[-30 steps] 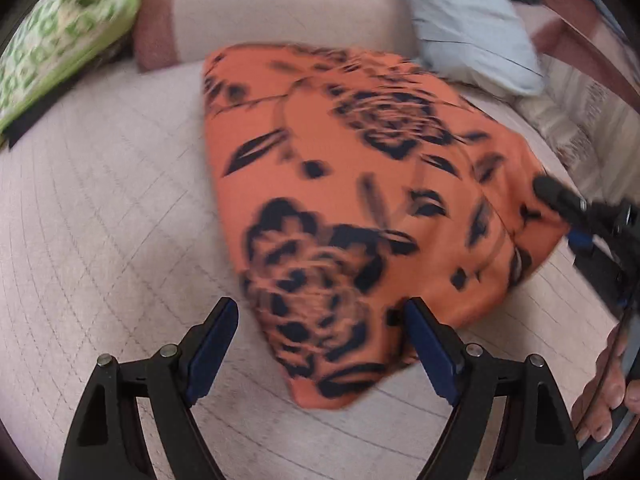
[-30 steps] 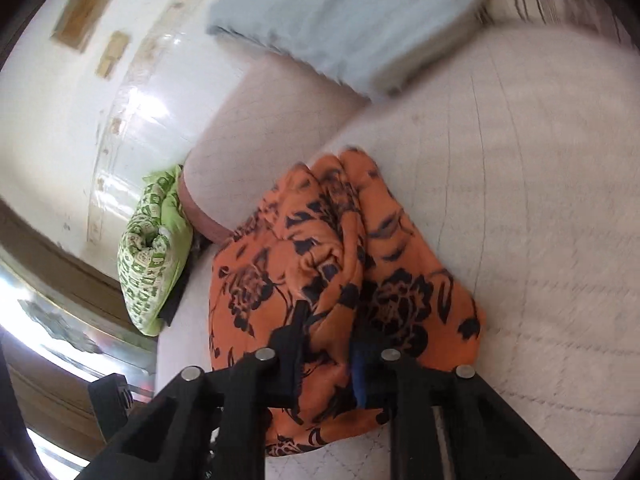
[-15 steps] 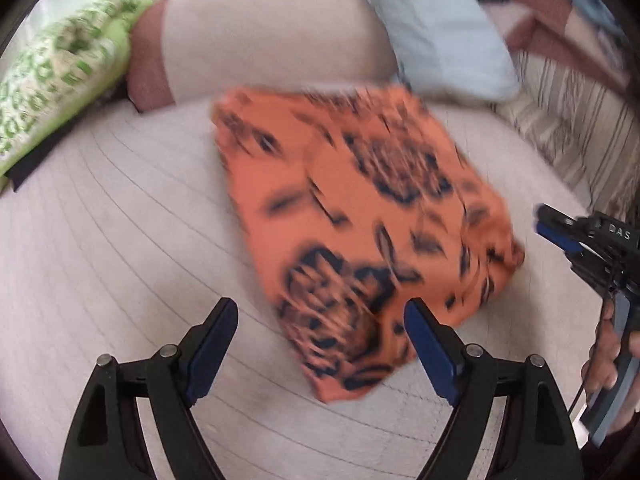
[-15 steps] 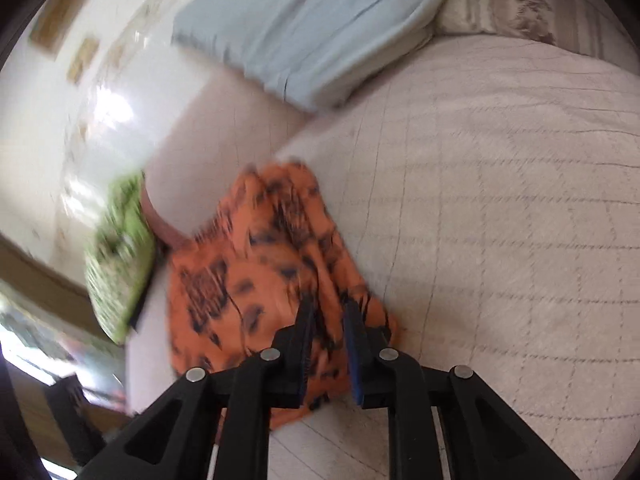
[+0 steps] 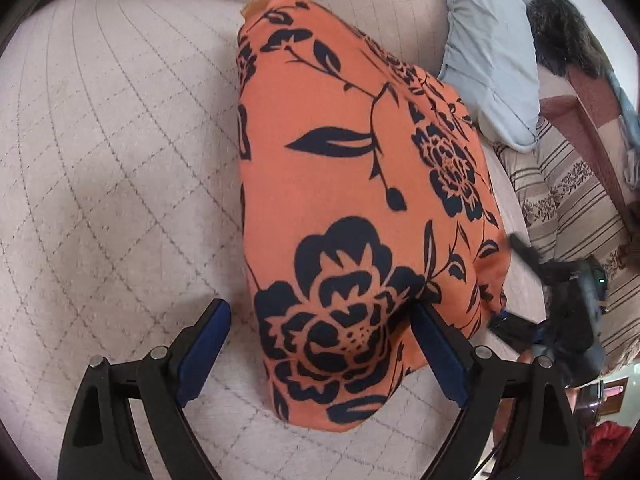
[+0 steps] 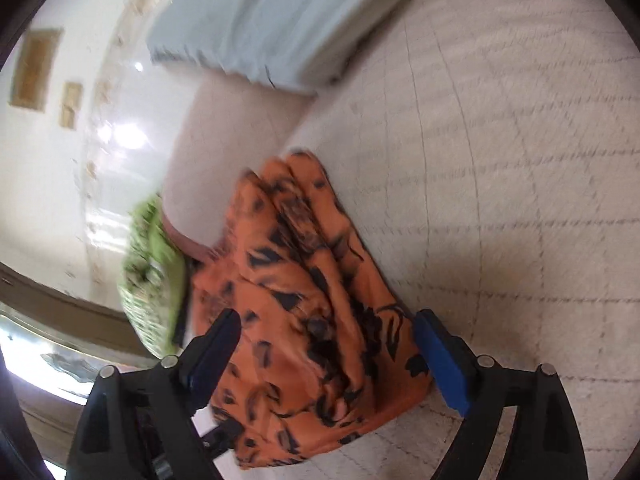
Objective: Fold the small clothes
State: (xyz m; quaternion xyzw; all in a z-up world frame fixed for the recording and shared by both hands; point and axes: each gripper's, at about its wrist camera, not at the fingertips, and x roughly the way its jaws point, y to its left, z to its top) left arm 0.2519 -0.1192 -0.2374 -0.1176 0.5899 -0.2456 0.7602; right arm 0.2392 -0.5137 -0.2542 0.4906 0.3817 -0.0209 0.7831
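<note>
An orange garment with a dark floral print (image 5: 352, 184) lies folded on the quilted beige sofa seat (image 5: 104, 184). My left gripper (image 5: 320, 344) is open, its blue-padded jaws astride the garment's near end. The right gripper (image 5: 560, 300) shows at the garment's right edge in the left wrist view. In the right wrist view the same garment (image 6: 304, 304) lies bunched in ridges, and my right gripper (image 6: 328, 352) is open with its jaws on either side of the cloth.
A light blue pillow (image 5: 492, 52) leans at the back right, also in the right wrist view (image 6: 272, 20). A green patterned cushion (image 6: 152, 276) sits beside the sofa arm. A striped cushion (image 5: 568, 200) lies right of the garment.
My right gripper, shut on the garment's edge a second ago and half a second ago, has opened. My left gripper has come closer to the garment and stays open.
</note>
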